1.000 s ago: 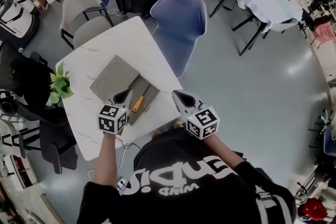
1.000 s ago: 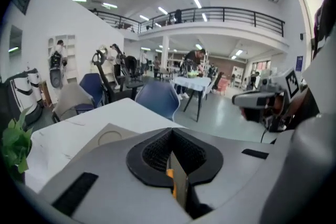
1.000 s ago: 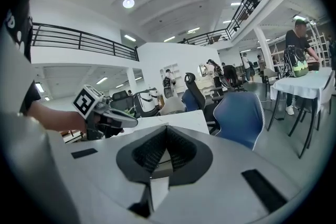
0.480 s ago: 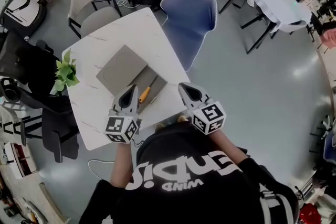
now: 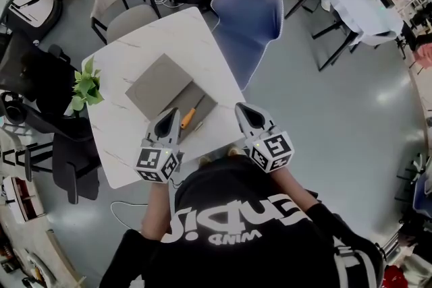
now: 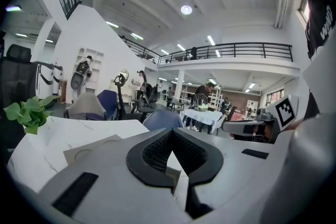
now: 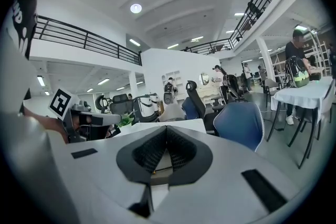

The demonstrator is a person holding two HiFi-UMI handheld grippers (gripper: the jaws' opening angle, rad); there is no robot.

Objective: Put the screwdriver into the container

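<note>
A screwdriver (image 5: 188, 117) with an orange handle lies in the lower open half of a grey container (image 5: 158, 85) on the white table (image 5: 128, 145). My left gripper (image 5: 167, 125) sits at the table's near edge, just left of the screwdriver's handle, its tips pointing at the container. In the left gripper view the left gripper (image 6: 172, 131) has its jaws shut with nothing between them, and the grey lid (image 6: 93, 151) lies ahead. My right gripper (image 5: 244, 115) hangs off the table's right edge over the floor. In its own view the right gripper (image 7: 166, 129) is shut and empty.
A small green plant (image 5: 84, 87) stands at the table's left edge. A blue chair (image 5: 247, 15) is behind the table on the right and grey chairs (image 5: 120, 2) on the left. A black chair (image 5: 34, 88) stands to the left, and a white-clothed table (image 5: 347, 2) far right.
The head view has shifted, so the table sits slightly higher and further right in the picture. Both grippers keep nearly the same places by the table's near edge, still shut.
</note>
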